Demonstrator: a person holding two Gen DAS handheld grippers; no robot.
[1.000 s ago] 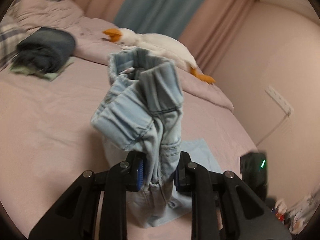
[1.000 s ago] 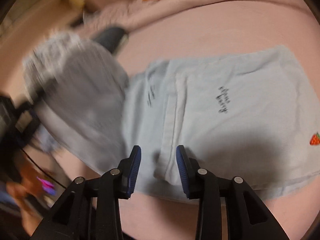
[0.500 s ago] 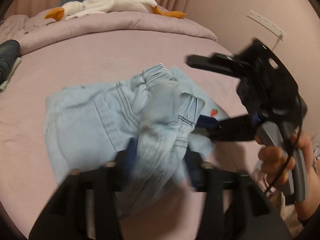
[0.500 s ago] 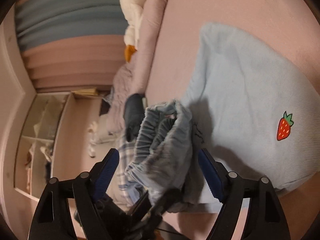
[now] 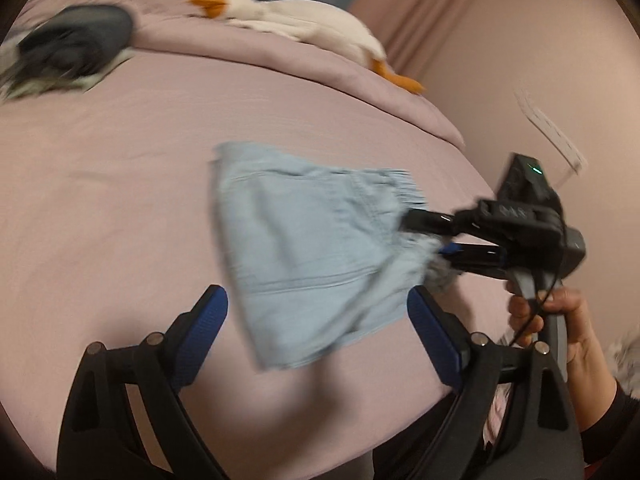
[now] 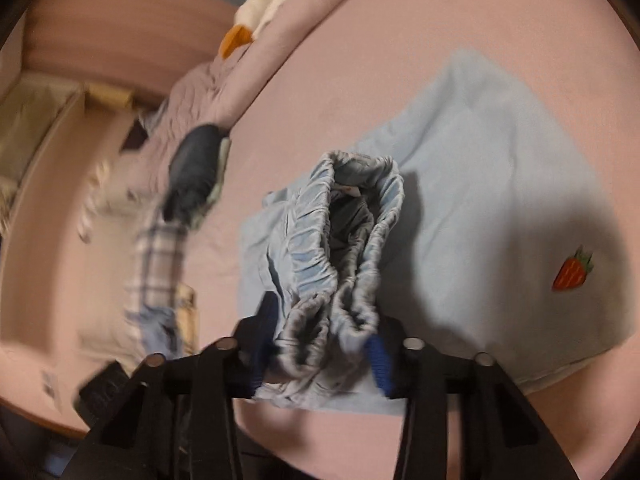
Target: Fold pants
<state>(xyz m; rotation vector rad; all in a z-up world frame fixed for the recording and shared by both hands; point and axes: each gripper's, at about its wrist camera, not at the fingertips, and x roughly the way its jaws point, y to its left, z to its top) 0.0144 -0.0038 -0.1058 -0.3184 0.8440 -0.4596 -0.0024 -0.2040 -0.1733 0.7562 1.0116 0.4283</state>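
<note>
Light blue denim pants (image 5: 312, 256) lie folded on the pink bed (image 5: 120, 184). My right gripper (image 5: 420, 236) is shut on their bunched elastic waistband (image 6: 344, 240) and holds it up off the bed; in the right wrist view the waistband fills the jaws (image 6: 320, 344). My left gripper (image 5: 316, 324) is open wide and empty, its blue pads either side of the pants' near edge, just above them.
A pale blue garment with a strawberry patch (image 6: 572, 272) lies under the pants. A white goose plush (image 5: 296, 20) lies along the folded duvet at the back. A dark folded stack (image 5: 76, 44) sits at far left. The wall is close on the right.
My left gripper has opened and let go of the pants. My right gripper has closed on the waistband. The pants have come down from held upright to lying on the bed.
</note>
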